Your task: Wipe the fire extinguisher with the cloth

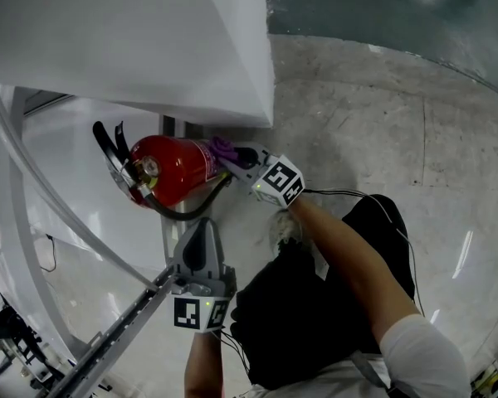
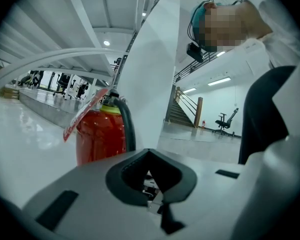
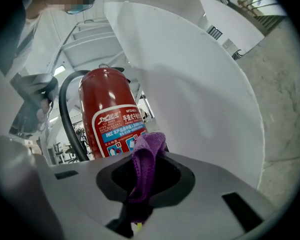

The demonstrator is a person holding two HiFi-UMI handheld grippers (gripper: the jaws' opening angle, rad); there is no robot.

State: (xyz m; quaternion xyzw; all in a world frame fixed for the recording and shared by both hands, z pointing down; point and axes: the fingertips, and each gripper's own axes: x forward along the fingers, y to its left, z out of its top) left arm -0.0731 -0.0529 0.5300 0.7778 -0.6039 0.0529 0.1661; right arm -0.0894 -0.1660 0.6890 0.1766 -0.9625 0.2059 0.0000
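Head view looks steeply down on a red fire extinguisher (image 1: pixel 173 171) standing on the grey floor (image 1: pixel 382 123), close against a white panel (image 1: pixel 149 40). Its black hose (image 1: pixel 192 212) curves out from the head and round the near side of the red body.

The right tongs (image 1: pixel 242 157) reach in from the right and are clamped on a purple cloth (image 1: pixel 224 148). The bunched cloth sits right at the side of the extinguisher and looks to be touching it. In the right gripper view, the purple cloth (image 3: pixel 146 166) is pinched between the closed jaws of the right tongs (image 3: pixel 145 184). Its free fold stands up in front of the extinguisher's (image 3: pixel 107 96) printed label (image 3: pixel 121 129), with the hose (image 3: pixel 65 119) arching on the left.

The left tongs (image 1: pixel 201 230) hang lower in the head view, just below the hose and apart from the red body, tips pointing up towards it. In the left gripper view, the left tongs (image 2: pixel 149 156) have their jaws together with nothing between them. The extinguisher (image 2: pixel 101 136) stands just beyond, with its hose (image 2: pixel 128 129) down its right side and a red and white tag (image 2: pixel 82 116) hanging from the top.

A white sleeve (image 1: pixel 419 347) shows on the person's right arm.
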